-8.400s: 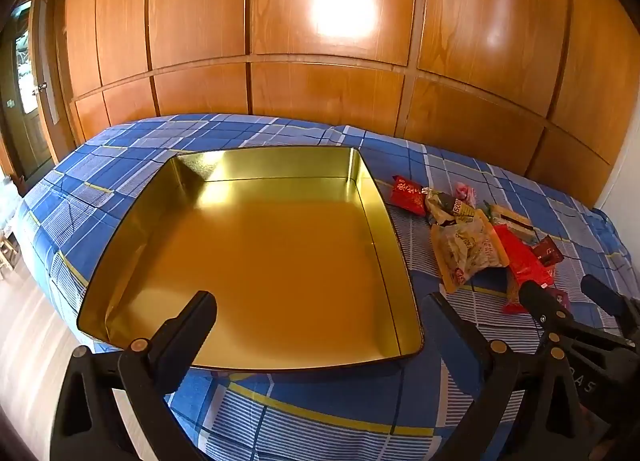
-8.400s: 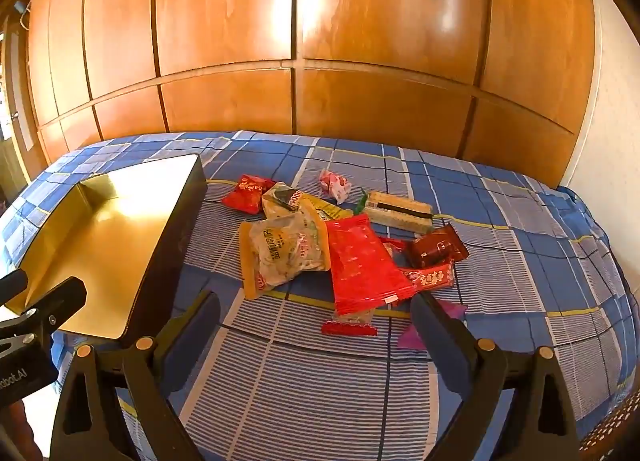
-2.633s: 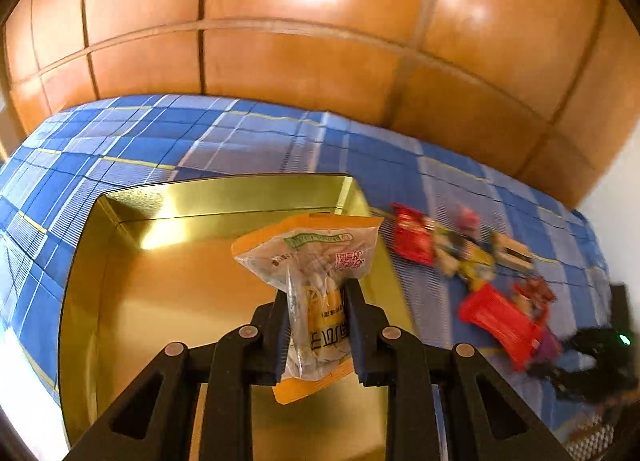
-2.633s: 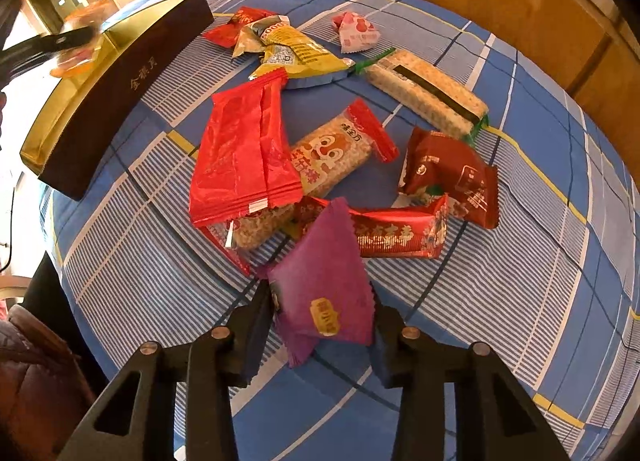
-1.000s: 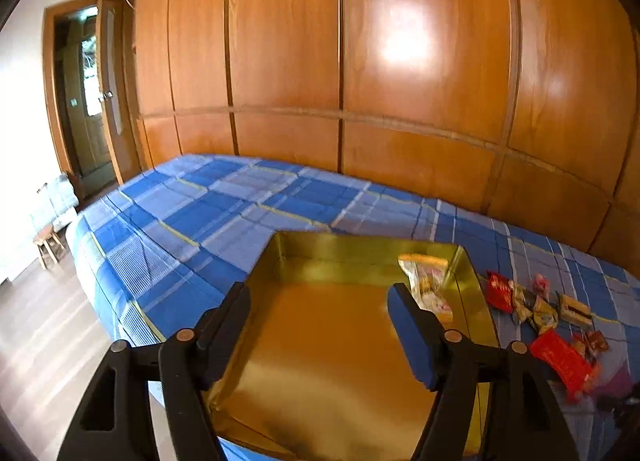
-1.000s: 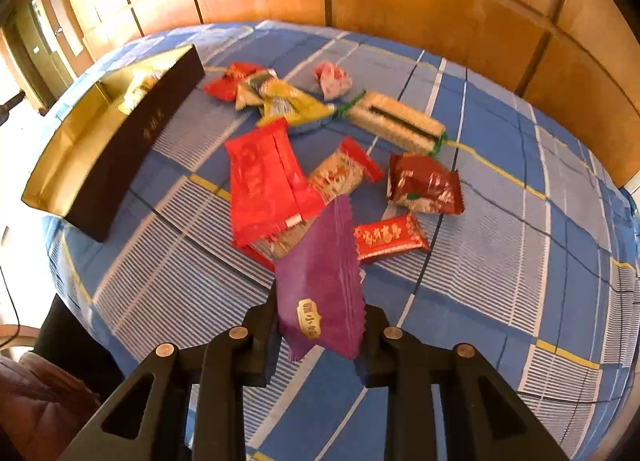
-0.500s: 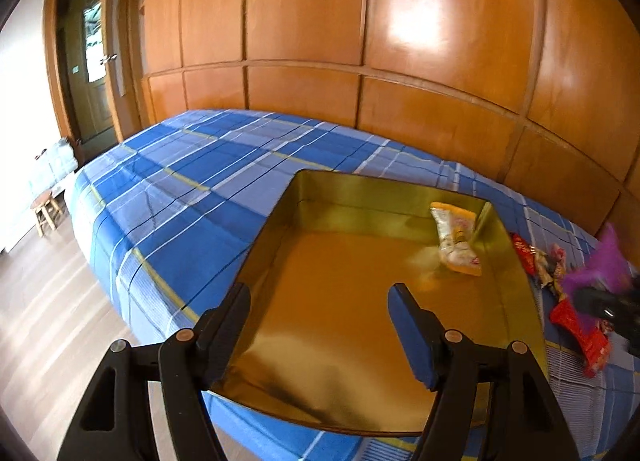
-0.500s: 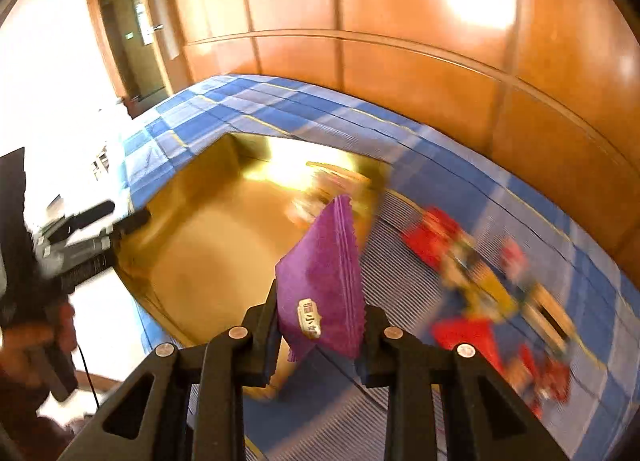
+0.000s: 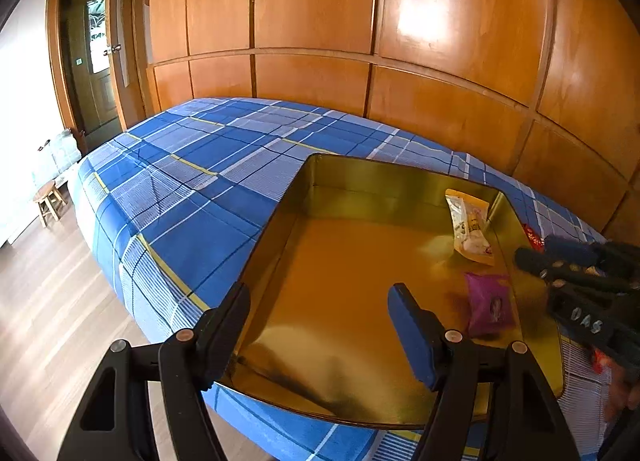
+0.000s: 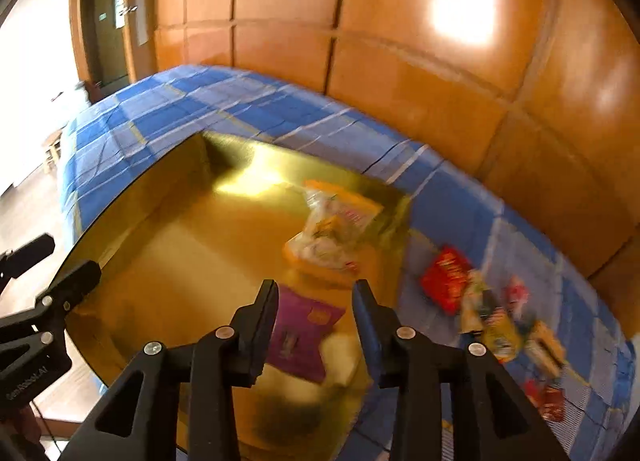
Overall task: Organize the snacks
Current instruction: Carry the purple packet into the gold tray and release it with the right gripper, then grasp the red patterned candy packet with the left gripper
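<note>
A gold tin tray [image 9: 344,261] [image 10: 168,245] lies on the blue plaid bed. Inside it are an orange-edged clear snack bag [image 9: 470,227] [image 10: 332,229] and a purple packet [image 9: 489,303] [image 10: 300,331]. My right gripper [image 10: 315,297] is open just above the purple packet, no longer gripping it; it also shows in the left wrist view [image 9: 576,273] at the tray's right wall. My left gripper [image 9: 320,313] is open and empty over the tray's near left part.
Several loose snacks, red [image 10: 446,277], yellow and brown, lie on the bed [image 9: 192,181] right of the tray. Wooden wall panels [image 9: 320,21] stand behind the bed. The bed edge and wooden floor [image 9: 48,321] are at the left.
My right gripper has opened and the purple packet now lies in the tray. My left gripper stays open and has shifted only slightly.
</note>
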Demonstrator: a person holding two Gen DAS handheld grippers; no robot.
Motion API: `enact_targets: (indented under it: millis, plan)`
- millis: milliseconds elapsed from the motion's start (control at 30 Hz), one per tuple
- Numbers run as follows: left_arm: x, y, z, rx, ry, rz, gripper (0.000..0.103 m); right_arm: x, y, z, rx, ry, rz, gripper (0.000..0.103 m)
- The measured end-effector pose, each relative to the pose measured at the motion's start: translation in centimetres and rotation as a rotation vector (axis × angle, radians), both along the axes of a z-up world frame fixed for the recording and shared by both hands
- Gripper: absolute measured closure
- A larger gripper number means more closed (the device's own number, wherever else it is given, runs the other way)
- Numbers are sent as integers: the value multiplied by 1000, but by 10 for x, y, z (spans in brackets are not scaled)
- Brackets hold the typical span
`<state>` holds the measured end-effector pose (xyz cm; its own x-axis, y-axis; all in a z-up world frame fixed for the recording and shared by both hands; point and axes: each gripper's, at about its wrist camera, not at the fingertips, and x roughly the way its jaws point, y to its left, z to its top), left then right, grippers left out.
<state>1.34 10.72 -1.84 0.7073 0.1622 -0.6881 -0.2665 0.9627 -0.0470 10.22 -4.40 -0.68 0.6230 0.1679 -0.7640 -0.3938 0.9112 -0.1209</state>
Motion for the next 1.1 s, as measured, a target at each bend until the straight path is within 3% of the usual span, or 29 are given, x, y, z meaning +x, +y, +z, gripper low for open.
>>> enact_targets:
  millis: [133,433,833,1100]
  plan:
    - [0,-7,1,6,3,-20,31,-9,-12,19,12,-83,-72,63]
    - [-3,-22,7,27,-3,-58,31,-24,-32,50,76,-163,-126,63]
    - [-2,-48,13,53,-4,-138,31,-30,-56,51,96,-168,-157,63]
    - [4,-80,17,68,14,-277,31,-26,-110,23,58,-87,-209,62]
